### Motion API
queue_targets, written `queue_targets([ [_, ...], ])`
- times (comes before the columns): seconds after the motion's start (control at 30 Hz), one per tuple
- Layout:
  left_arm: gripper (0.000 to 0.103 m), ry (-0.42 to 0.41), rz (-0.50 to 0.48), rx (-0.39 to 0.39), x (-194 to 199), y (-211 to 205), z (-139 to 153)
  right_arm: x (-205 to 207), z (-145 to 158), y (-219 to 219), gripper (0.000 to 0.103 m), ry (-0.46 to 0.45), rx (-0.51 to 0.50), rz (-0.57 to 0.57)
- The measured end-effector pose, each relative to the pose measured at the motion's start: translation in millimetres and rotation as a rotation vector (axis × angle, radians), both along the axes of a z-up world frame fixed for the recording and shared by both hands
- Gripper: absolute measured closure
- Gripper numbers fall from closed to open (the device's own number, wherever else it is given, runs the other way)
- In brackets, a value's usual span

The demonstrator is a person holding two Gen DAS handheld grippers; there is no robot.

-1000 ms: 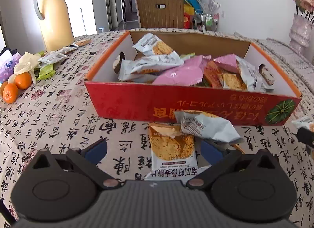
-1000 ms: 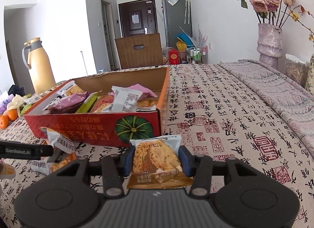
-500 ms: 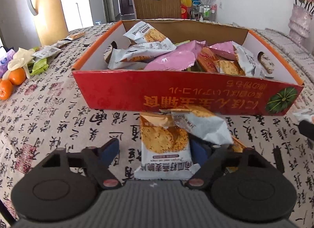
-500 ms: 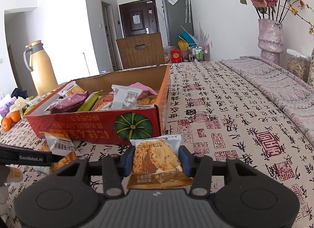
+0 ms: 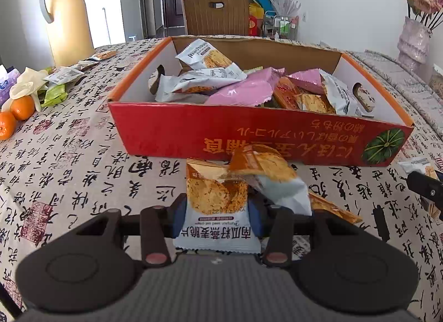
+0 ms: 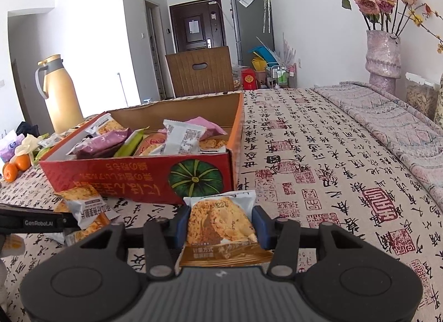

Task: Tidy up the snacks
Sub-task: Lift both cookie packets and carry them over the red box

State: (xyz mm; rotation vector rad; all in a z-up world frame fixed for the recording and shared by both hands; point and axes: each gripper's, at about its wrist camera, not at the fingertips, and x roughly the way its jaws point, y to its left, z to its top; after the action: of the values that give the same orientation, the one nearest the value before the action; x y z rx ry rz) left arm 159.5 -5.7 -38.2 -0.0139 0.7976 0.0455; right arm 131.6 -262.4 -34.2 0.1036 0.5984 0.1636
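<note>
Glossy, crinkled foil-plastic on the oat-crisp packet (image 5: 216, 205), same shiny film on the packets in the box. The red box (image 5: 249, 139) is printed cardboard, raw brown inside; the tablecloth (image 6: 318, 161) looks like matt woven cloth.

White walls, dark door (image 6: 200, 26), wooden chair (image 6: 201, 71) (bright daylight left).

A calligraphy-print tablecloth (image 6: 318, 156) carries a red snack box (image 5: 249, 139), oranges (image 5: 22, 107), and a thermos (image 5: 69, 17).
</note>
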Motion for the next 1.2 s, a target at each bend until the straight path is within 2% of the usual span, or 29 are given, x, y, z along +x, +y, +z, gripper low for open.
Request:
queue_targets([
  [0.2,0.057,-0.045,-0.009,0.004,-13.3,4.7,11.8,-6.4,9.4,6.7,0.056,-0.02,-0.013,0.012],
  [0.63,0.057,-0.187,-0.018,-0.007,-28.5,5.9,58.0,-15.8,37.5,20.7,0.056,-0.095,-0.025,0.055],
  [0.97,0.057,-0.27,-0.05,0.012,-12.6,-3.0,86.5,0.7,54.8,33.0,0.056,-0.152,-0.024,0.077],
  [1.2,0.057,-0.314,-0.061,0.02,10.8,-8.0,100.9,26.6,66.2,38.9,0.056,-0.193,-0.022,0.076],
])
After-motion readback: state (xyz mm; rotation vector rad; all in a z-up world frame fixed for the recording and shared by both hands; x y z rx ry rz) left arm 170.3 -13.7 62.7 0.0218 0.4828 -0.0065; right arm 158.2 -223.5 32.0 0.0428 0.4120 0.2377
